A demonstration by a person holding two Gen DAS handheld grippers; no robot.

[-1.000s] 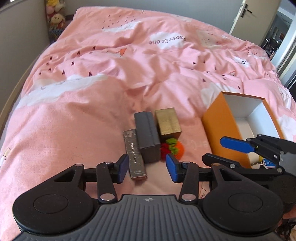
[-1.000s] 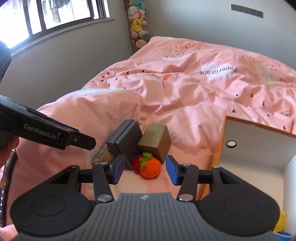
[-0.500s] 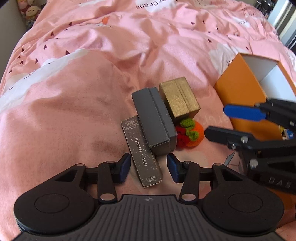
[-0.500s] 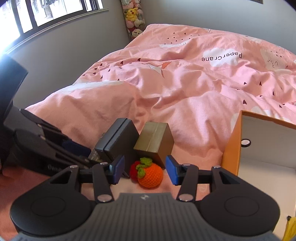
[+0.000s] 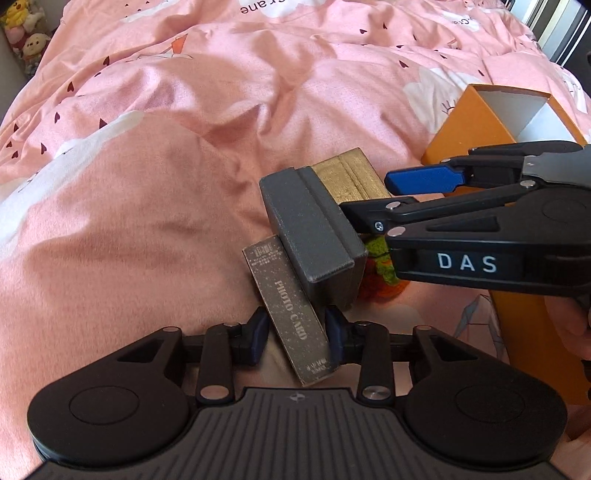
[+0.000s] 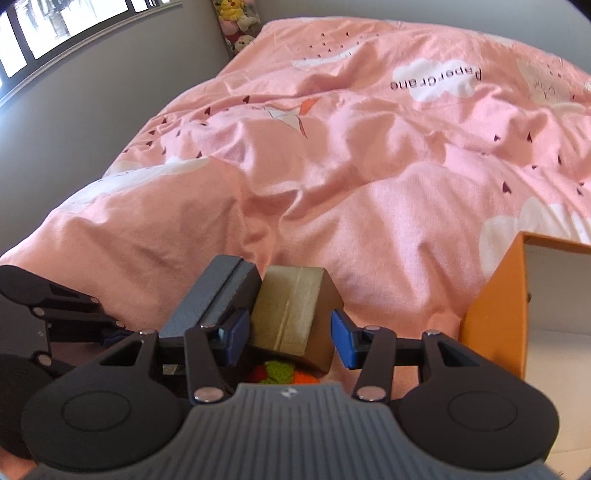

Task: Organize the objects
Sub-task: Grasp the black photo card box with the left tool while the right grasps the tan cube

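Note:
A thin speckled "PHOTO CARD" box (image 5: 291,314) lies on the pink duvet (image 5: 129,221), and my left gripper (image 5: 295,332) points down over its near end. The jaws are closing, with the box between them and thin gaps still at both pads. A dark grey box (image 5: 314,229) leans against it, and a gold box (image 5: 347,177) sits behind. My right gripper (image 6: 290,339) is open astride the gold box (image 6: 291,314), with room left at its right pad. A knitted orange fruit (image 6: 280,373) lies below it, mostly hidden.
An open orange box (image 5: 476,122) with a white inside stands at the right, close beside the right gripper (image 5: 369,195). A hand (image 5: 565,325) holds that gripper. Stuffed toys (image 6: 236,22) sit by the grey wall at the bed's far corner. Rumpled duvet spreads to the left.
My left gripper came down over the card box and its jaws narrowed around it. The right gripper moved forward from above the knitted fruit to straddle the gold box.

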